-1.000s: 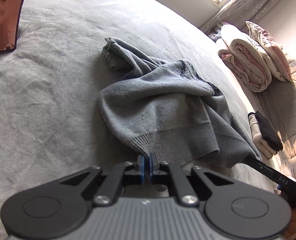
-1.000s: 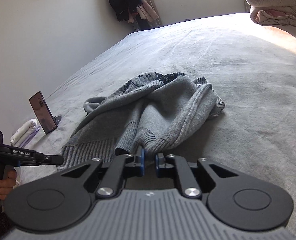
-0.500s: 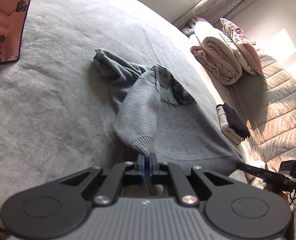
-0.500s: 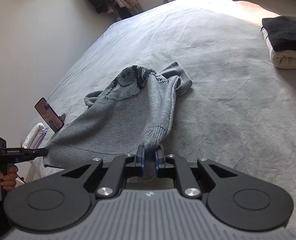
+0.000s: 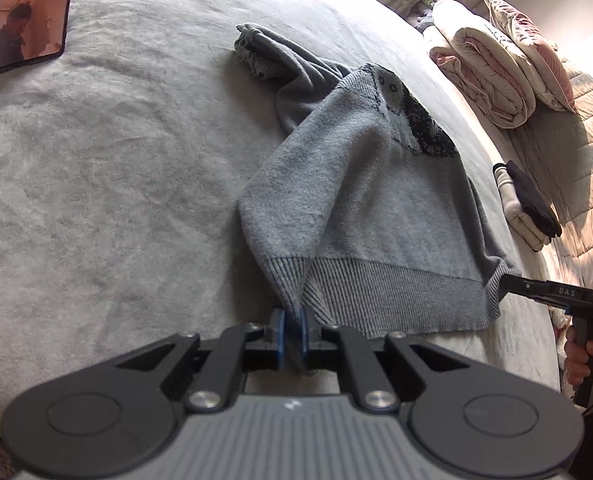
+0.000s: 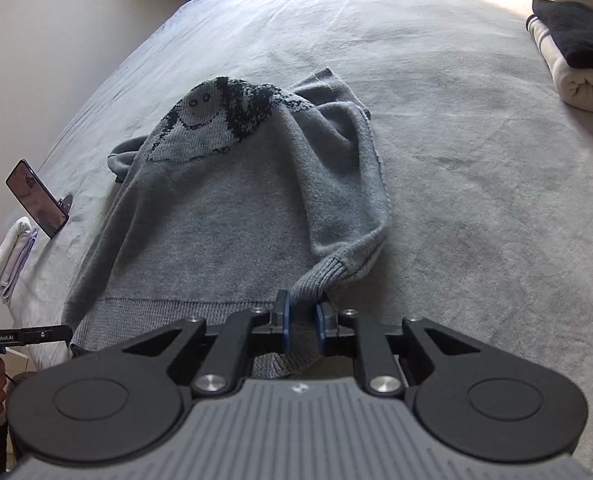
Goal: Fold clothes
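bed [image 6: 476,160] grey fleecy cover, my work surface | grey sweater [image 6: 224,216] spread mid-bed, hem at near edge | phone [image 6: 36,198] propped upright left of sweater | folded cream-and-black clothes [image 6: 576,56] well right of sweater | rolled quilts, pillow [image 5: 492,68] beyond those

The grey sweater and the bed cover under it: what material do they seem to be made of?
The grey sweater looks like knitted yarn, probably wool or acrylic: matte, with a ribbed hem and a dark pattern knitted in. The bed cover looks like soft, short-pile fleece or plush: a matte grey nap with brush marks. The exact fibre of either cannot be told.
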